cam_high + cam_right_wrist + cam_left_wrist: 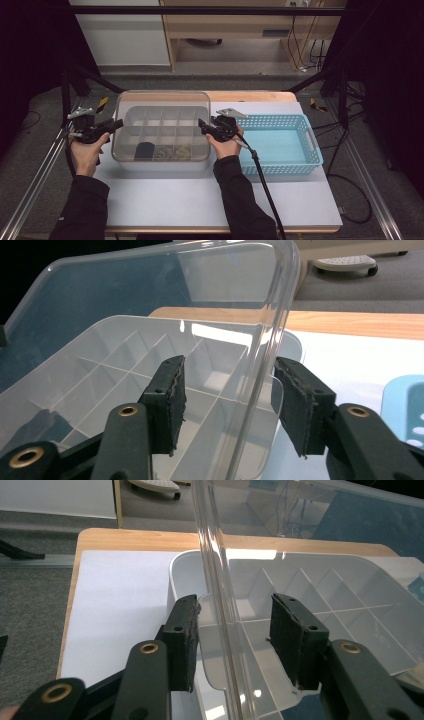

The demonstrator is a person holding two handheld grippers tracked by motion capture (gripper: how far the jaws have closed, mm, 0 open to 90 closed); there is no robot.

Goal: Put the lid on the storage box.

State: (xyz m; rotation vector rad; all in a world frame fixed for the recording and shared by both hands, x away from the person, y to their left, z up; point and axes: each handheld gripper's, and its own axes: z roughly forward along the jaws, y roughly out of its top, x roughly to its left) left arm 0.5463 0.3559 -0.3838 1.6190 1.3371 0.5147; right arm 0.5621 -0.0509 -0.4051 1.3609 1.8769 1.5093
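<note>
A clear divided storage box sits in the middle of the white table top. Its clear lid is lifted and tilted over it. My left gripper is at the box's left end. In the left gripper view the lid's edge runs between the open jaws, and neither pad presses on it. My right gripper is at the box's right end. There too the lid's rim passes between the open jaws, clear of both pads.
The box's front compartments hold a dark object and several small pale pieces. A light blue perforated basket stands right of the box, close behind my right hand. A cable trails from the right gripper across the front of the table.
</note>
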